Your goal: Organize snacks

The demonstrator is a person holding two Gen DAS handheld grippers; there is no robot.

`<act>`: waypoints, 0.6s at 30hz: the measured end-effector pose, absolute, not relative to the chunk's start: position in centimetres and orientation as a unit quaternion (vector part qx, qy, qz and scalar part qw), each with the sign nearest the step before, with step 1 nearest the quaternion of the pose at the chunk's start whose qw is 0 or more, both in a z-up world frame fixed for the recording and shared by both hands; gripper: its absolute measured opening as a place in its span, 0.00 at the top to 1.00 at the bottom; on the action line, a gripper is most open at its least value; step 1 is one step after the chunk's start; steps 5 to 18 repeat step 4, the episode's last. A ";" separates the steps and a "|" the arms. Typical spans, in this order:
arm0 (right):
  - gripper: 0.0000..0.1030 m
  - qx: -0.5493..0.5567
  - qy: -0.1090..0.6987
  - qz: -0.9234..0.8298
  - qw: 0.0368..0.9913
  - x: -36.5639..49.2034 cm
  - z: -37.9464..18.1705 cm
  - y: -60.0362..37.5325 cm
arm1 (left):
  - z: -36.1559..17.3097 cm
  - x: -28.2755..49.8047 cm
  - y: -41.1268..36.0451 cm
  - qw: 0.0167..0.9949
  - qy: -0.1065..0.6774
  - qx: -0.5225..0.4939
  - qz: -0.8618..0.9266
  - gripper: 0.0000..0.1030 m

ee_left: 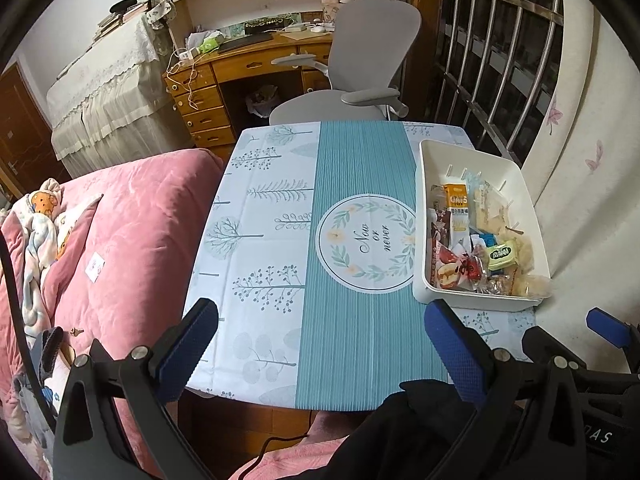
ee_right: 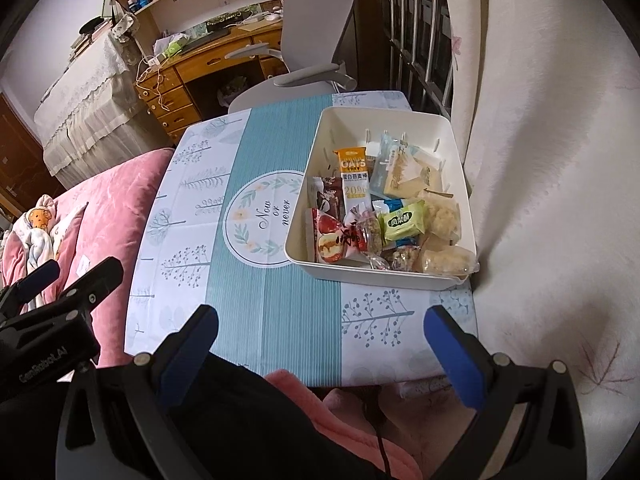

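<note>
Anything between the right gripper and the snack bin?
Nothing: only bare tablecloth lies between the open right gripper and the snack bin, seen in the right wrist view.

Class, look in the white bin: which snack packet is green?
The green packet in the white bin, right of the tall orange OATS bar. No other wrapper there is green.

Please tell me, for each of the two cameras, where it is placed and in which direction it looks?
Left wrist: sits on the left gripper, over the table's near edge, facing across the tablecloth toward the desk and grey chair; its own open fingers show, the right gripper low right.
Right wrist: sits on the right gripper, further right, facing the white bin of snacks; its open fingers and dark sleeve show, the left gripper at left.
Shared: tablecloth, bin, chair, pink bedding.
</note>
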State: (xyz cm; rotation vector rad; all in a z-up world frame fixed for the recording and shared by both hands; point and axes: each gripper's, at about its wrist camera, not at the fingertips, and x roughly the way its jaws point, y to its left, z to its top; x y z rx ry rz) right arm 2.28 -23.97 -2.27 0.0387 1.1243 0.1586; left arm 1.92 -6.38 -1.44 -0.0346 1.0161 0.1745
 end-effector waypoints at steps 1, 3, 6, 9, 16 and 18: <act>0.00 0.019 0.533 0.075 0.843 2.4 -2.3 -23.9 | -1.5 2.0 -6.3 0.870 0.486 -0.016 0.083 0.00; 0.00 0.019 0.533 0.075 0.843 2.5 -2.4 -23.9 | -1.6 2.1 -6.2 0.870 0.486 -0.016 0.083 0.00; 0.00 0.019 0.533 0.075 0.843 2.6 -2.4 -24.0 | -1.8 2.3 -6.1 0.870 0.485 -0.015 0.083 0.00; 0.00 0.019 0.533 0.075 0.843 2.6 -2.4 -24.0 | -1.8 2.3 -6.1 0.870 0.485 -0.015 0.083 0.00; 0.00 0.019 0.533 0.075 0.843 2.6 -2.4 -24.0 | -1.8 2.3 -6.1 0.870 0.485 -0.015 0.083 0.00; 0.00 0.019 0.533 0.075 0.843 2.6 -2.4 -24.0 | -1.8 2.3 -6.1 0.870 0.485 -0.015 0.083 0.00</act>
